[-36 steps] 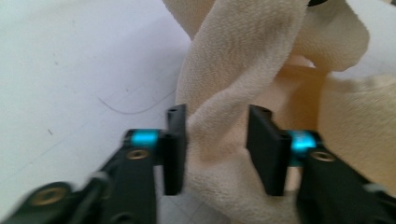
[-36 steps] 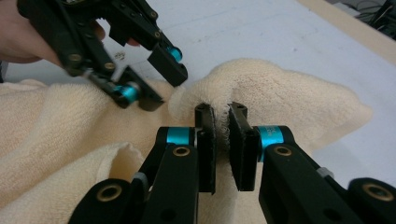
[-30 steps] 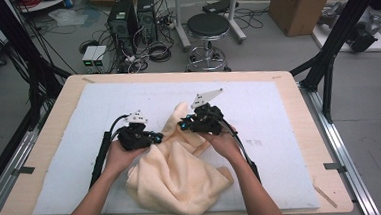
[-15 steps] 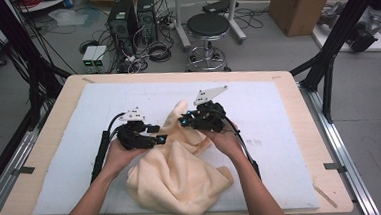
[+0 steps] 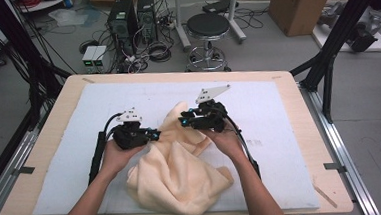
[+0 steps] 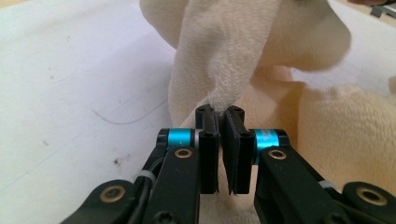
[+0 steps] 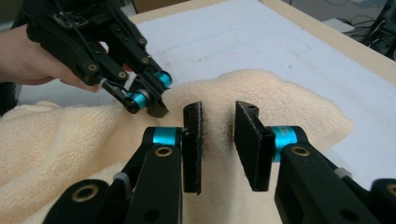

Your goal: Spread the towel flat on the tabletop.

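A cream towel (image 5: pixel 177 173) lies crumpled on the white mat (image 5: pixel 278 107), its far end raised between the two grippers. My left gripper (image 5: pixel 156 134) has just been closing, and in the left gripper view its pads (image 6: pixel 220 112) pinch a narrow fold of the towel (image 6: pixel 233 51). My right gripper (image 5: pixel 183 122) has just been opening. In the right gripper view its jaws (image 7: pixel 219 112) stand apart over the towel's (image 7: pixel 261 88) raised hump, pads off the cloth. The left gripper (image 7: pixel 149 100) sits close ahead of it.
The mat covers a wooden table (image 5: pixel 54 121). Beyond the far edge stand a black stool (image 5: pixel 208 26), computer towers (image 5: pixel 133 16), cables and a cardboard box (image 5: pixel 302 0). Black frame legs (image 5: pixel 335 43) rise at the right and left.
The left gripper's jaws opened, then shut on a towel fold. The right gripper's jaws have parted and let go of the towel. Both hands stay about where they were.
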Demonstrator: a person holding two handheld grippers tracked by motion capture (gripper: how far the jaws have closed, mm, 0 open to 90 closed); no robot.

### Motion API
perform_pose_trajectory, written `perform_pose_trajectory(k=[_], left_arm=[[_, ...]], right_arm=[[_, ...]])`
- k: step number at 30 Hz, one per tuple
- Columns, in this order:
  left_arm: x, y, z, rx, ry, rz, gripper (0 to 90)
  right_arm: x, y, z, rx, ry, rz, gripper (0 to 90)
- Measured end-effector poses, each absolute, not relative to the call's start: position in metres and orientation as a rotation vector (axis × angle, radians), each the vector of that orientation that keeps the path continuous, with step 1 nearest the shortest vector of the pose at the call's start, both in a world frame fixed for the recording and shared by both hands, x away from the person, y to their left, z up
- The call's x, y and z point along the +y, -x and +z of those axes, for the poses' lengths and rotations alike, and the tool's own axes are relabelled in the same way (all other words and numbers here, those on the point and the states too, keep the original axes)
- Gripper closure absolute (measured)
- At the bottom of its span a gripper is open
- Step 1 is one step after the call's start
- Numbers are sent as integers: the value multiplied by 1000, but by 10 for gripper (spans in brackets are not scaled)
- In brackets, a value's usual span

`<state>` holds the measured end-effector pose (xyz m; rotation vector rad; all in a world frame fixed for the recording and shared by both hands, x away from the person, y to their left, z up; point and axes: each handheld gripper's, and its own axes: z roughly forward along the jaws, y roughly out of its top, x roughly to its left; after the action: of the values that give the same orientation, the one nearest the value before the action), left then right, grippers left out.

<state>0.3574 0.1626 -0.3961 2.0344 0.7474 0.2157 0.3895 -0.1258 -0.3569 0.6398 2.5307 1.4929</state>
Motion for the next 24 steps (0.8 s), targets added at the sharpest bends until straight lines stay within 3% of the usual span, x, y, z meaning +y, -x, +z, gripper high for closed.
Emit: perform_pose_trajectory(k=[3,5,8,18,21,22,23,24], left_arm=[[169,-354,-397,757,-2036,226,847],[172,-353,-396,755,-2043,228,848],[174,-350,-393,747,-2046,243,848],[176,-342,-397,776,-2027,242,848],[175,-340,-396,769,-2018,229,849],[175,-339,-396,763,-2024,220,849],[173,-338,-397,761,-2028,216,849],[173,-336,-397,751,-2035,217,849]], right_arm=[[-137,-391,-363,2531,-703,1516,626],[-143,-394,-372,2566,-765,1518,520],[-143,-396,-378,2616,-790,1504,468],[-137,-392,-394,2692,-833,1455,448],[-127,-394,-404,2756,-841,1365,582],[-123,-395,-411,2820,-831,1303,767],[-121,-394,-412,2842,-806,1269,845],[-121,-394,-412,2842,-806,1269,845]])
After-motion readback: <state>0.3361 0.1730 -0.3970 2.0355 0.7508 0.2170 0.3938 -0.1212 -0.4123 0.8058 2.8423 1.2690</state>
